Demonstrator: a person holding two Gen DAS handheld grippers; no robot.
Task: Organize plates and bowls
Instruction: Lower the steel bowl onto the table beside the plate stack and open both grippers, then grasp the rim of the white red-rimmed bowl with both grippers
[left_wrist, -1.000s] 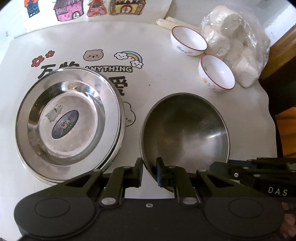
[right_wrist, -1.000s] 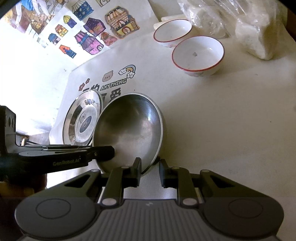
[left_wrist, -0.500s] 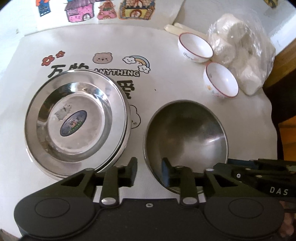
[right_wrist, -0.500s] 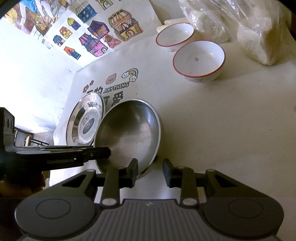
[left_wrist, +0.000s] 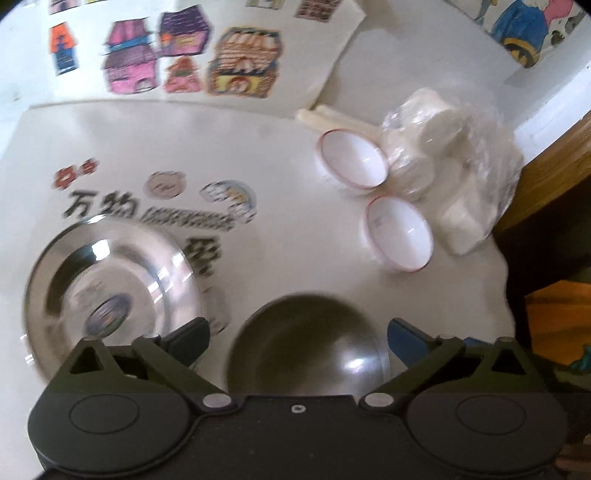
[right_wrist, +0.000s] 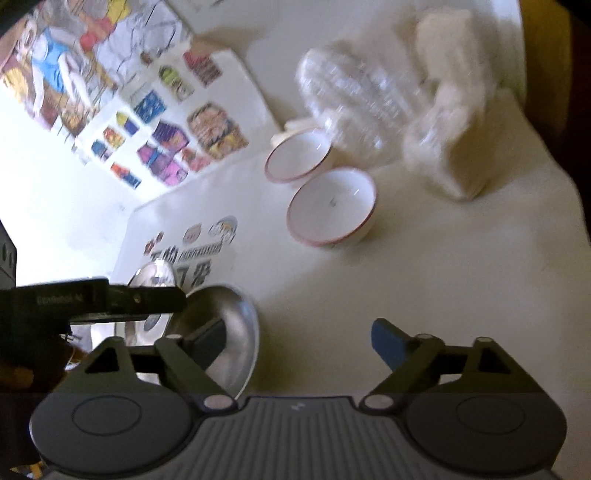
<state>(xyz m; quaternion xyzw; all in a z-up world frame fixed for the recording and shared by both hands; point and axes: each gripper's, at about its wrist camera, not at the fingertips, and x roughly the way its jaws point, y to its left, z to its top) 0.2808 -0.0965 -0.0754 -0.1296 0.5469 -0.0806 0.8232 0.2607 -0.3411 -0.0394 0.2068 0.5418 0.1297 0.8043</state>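
Above the steel bowl (left_wrist: 306, 343), both grippers empty.
Left gripper (left_wrist: 298, 338) and right gripper (right_wrist: 297, 339) have fingers spread wide, touching nothing.

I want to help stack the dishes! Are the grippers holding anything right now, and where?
Nothing is held. The left gripper and right gripper are both wide open, and the dull round steel bowl sits on the white cloth, ungrasped.
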